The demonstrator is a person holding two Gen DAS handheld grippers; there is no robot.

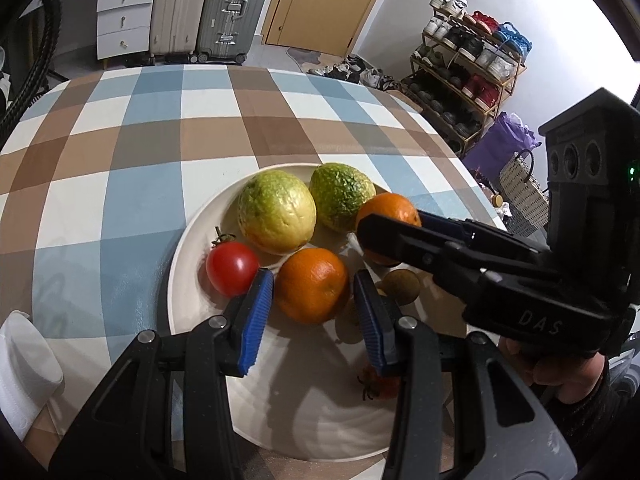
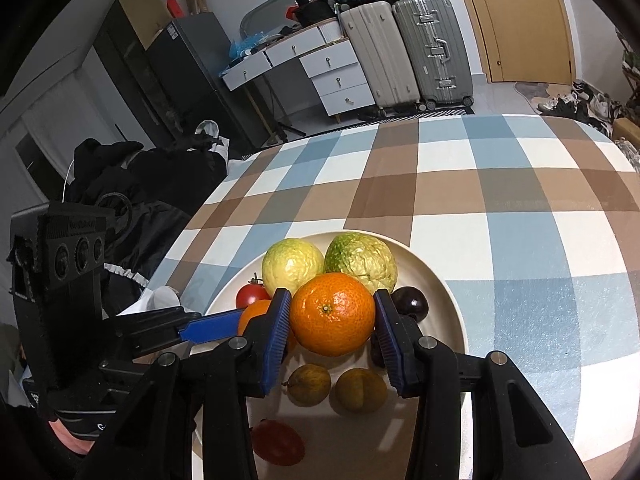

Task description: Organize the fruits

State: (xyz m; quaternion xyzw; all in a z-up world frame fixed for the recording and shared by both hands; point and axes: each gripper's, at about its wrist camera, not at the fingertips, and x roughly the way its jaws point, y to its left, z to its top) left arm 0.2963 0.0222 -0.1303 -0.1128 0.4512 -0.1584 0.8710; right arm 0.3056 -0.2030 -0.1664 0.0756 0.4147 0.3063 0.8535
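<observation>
A cream plate (image 1: 192, 264) (image 2: 444, 300) on the checked table holds two green-yellow guavas (image 1: 276, 212) (image 2: 362, 258), red tomatoes (image 1: 232, 267), brown passion fruits (image 2: 360, 390) and a dark plum (image 2: 410, 302). My left gripper (image 1: 314, 300) straddles an orange (image 1: 312, 285), pads beside it with small gaps; the orange rests on the plate. My right gripper (image 2: 332, 334) is shut on a second orange (image 2: 333, 314), held above the plate; it also shows in the left wrist view (image 1: 388, 210).
A white cloth (image 1: 24, 372) lies at the table's near left edge. Suitcases (image 1: 224, 8), drawers (image 1: 124, 16) and a shoe rack (image 1: 464, 64) stand beyond the table. Dark clothes (image 2: 152, 184) lie off its left side.
</observation>
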